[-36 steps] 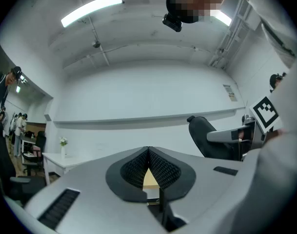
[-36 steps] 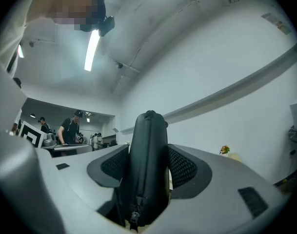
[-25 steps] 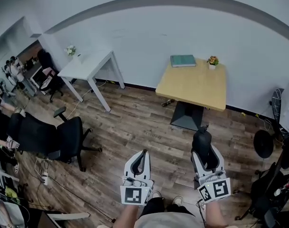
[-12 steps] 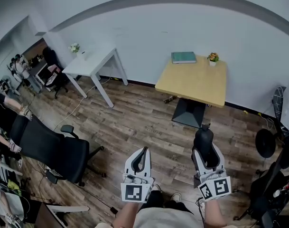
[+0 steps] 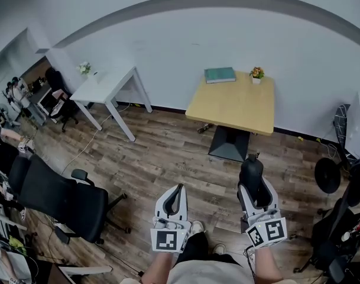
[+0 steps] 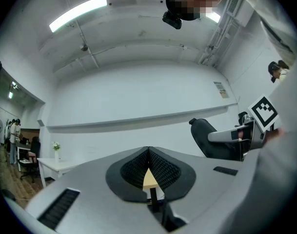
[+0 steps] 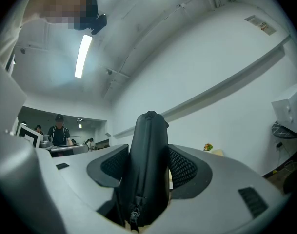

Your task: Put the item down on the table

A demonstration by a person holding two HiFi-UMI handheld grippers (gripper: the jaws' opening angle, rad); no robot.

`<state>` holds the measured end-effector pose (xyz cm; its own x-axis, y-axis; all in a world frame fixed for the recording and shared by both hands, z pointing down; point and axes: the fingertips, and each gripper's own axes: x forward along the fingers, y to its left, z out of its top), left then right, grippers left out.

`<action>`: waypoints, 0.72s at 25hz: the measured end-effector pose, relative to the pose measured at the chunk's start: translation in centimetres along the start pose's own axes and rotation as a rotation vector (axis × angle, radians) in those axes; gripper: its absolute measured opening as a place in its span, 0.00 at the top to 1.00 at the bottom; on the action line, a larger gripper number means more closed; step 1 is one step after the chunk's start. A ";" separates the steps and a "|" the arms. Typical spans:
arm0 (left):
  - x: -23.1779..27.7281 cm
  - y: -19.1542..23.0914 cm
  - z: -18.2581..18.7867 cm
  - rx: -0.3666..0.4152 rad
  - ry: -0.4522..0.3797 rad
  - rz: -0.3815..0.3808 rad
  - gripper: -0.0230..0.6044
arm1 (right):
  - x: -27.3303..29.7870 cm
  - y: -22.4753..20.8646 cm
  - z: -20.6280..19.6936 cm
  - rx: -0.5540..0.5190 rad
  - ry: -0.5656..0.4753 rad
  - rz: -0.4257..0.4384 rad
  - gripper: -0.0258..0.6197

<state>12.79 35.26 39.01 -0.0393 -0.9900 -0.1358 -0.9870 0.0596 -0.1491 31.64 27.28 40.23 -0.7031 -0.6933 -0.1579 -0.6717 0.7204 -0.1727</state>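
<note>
right gripper (image 5: 254, 188) clamps a black zippered case (image 7: 147, 169) (upright between its pads); left gripper (image 6: 148, 153) pinched together, empty; wooden table (image 5: 236, 108) upper centre.

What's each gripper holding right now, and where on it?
The right gripper clamps a black zippered case by its two broad sides, zipper edge toward the camera. The left gripper is shut, empty.
</note>
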 end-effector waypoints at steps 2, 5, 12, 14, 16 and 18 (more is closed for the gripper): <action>1.0 0.5 -0.1 -0.005 -0.005 -0.007 0.95 | 0.8 -0.5 0.0 -0.004 0.003 -0.009 0.55; 2.7 1.3 -0.3 -0.006 -0.019 -0.017 0.95 | 2.2 -1.4 -0.2 -0.007 0.010 -0.028 0.55; 6.4 5.0 -1.9 -0.027 -0.003 -0.028 0.95 | 7.4 -1.1 -0.5 -0.019 0.014 -0.036 0.55; 7.6 6.4 -2.3 -0.029 -0.013 -0.026 0.95 | 9.3 -0.8 -1.0 -0.023 0.021 -0.034 0.55; 8.7 8.0 -2.9 -0.033 -0.005 -0.024 0.95 | 11.4 -0.5 -1.6 -0.026 0.026 -0.031 0.55; 9.7 9.8 -3.4 -0.032 -0.003 -0.021 0.95 | 13.6 0.2 -2.1 -0.031 0.031 -0.025 0.55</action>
<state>2.19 25.84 39.60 -0.0180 -0.9906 -0.1358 -0.9921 0.0346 -0.1205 21.50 18.04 40.07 -0.6926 -0.7106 -0.1240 -0.6955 0.7035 -0.1461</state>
